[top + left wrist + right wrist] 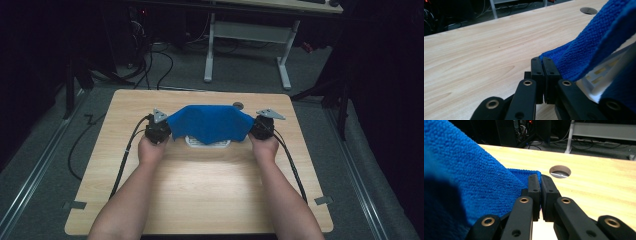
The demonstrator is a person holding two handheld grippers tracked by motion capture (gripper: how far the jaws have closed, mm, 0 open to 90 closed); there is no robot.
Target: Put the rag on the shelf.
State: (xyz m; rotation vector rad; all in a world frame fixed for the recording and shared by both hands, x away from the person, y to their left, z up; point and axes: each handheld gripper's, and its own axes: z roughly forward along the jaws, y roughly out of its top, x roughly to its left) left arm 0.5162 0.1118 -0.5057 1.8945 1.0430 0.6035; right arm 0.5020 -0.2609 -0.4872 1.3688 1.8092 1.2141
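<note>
Overhead light falls brightly on the wooden surface point(200, 200), glaring palest near its centre, while the surrounding room lies in deep shadow. Close-range blue cloth point(461, 182) is blurred in both gripper views.

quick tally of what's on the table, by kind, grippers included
Blue cloth: 1, held up by both grippers
White tray under the cloth, mostly hidden: 1
Grippers: 2, left gripper and right gripper, each shut on a cloth corner
Total: 4
</note>
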